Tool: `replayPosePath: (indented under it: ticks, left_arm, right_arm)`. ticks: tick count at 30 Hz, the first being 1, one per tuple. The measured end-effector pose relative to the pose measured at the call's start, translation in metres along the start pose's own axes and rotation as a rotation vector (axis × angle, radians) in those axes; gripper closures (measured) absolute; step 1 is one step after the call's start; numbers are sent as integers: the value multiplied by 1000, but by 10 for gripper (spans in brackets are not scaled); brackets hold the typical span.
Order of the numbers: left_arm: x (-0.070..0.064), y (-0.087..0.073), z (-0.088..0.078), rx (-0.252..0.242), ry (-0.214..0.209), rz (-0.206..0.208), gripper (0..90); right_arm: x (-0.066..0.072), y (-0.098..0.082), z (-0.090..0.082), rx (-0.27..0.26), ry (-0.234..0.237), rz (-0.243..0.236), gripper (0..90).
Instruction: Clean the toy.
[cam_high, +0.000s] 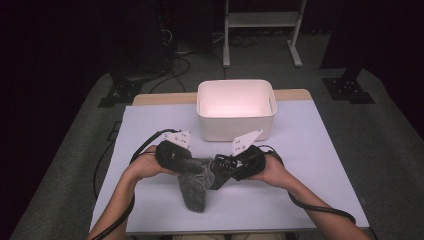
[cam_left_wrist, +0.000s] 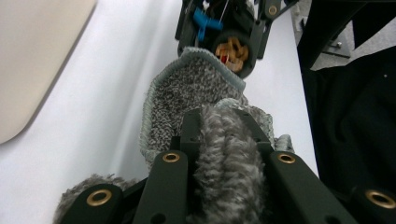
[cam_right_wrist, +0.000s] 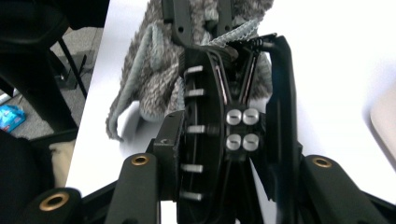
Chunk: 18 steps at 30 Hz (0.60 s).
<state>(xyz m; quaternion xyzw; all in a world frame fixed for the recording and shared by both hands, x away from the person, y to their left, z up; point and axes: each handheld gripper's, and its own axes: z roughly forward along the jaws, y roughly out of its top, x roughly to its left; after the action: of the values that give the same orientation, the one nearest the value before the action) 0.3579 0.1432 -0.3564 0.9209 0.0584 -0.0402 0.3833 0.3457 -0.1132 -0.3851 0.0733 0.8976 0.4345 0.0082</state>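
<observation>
At the left of the high view we see the left gripper (cam_high: 192, 167) held in the person's left hand (cam_high: 150, 169). Its fingers (cam_left_wrist: 168, 186) are closed tight on a fold of the grey fleece sock (cam_high: 194, 187), with the pile bunched between them in the left gripper view. The sock lies on the white surface (cam_high: 300, 150) near its front edge, between the two grippers, with its lower end pointing toward the person. Its ribbed cuff (cam_left_wrist: 205, 56) reaches toward the right gripper.

To the right we see the right gripper (cam_high: 217, 172), held in the right hand (cam_high: 272, 170). In the right gripper view its fingers (cam_right_wrist: 280, 93) stand partly apart, tips at the cuff edge; we cannot tell whether they press on the fabric.

Behind both grippers, well apart from the sock, a white bin (cam_high: 236, 132) stands on the surface.
</observation>
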Motion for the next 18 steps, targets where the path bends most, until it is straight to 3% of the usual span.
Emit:
replayPosePath:
  ticks: [11, 18]
  left_arm:
    - [1, 8, 14, 1, -30, 3, 758]
    - [2, -3, 12, 27, -11, -19, 758]
  right_arm:
    - [4, -46, -22, 18, -4, 55, 571]
    - [8, -69, -26, 38, -3, 78, 574]
